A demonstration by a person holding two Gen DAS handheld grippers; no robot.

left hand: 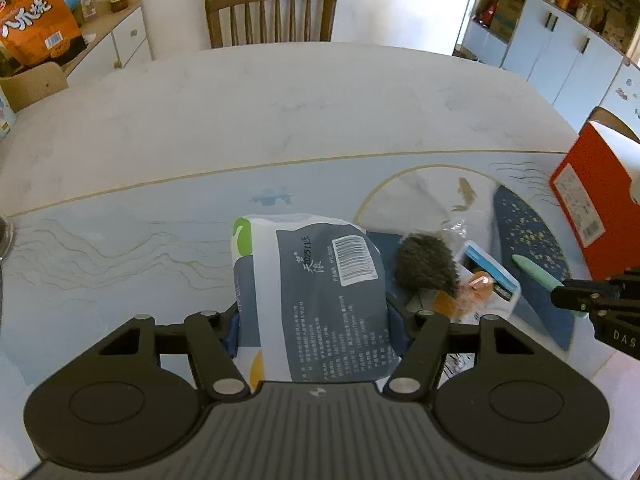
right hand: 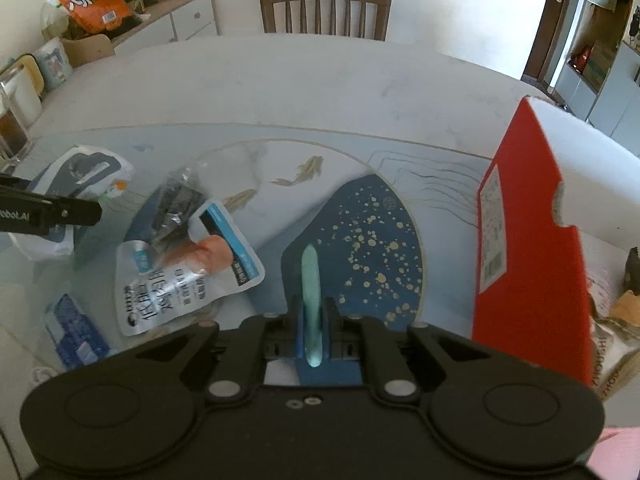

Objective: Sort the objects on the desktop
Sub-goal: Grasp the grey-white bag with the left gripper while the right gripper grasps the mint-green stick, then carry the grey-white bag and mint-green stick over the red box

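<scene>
A white and grey-blue soft pack (left hand: 320, 288) with a barcode sits between the fingers of my left gripper (left hand: 316, 320). Both pads press on its sides, so the gripper is shut on it. In the right wrist view the same pack (right hand: 88, 172) shows at the left, behind the left gripper (right hand: 72, 210). My right gripper (right hand: 312, 312) is shut on a slim mint-green pen (right hand: 310, 276), which points forward over the dark blue patch of the mat (right hand: 372, 220). From the left wrist view, the right gripper (left hand: 576, 296) and the pen (left hand: 532, 270) are at the right edge.
Between the grippers lie a silver food pouch (right hand: 172, 284), a dark packet in clear wrap (right hand: 176, 208) and a blue packet (right hand: 74, 330). An upright red box (right hand: 528, 240) stands at the right. A glass (right hand: 12, 128) is at the left, a chair (right hand: 326, 8) beyond the table.
</scene>
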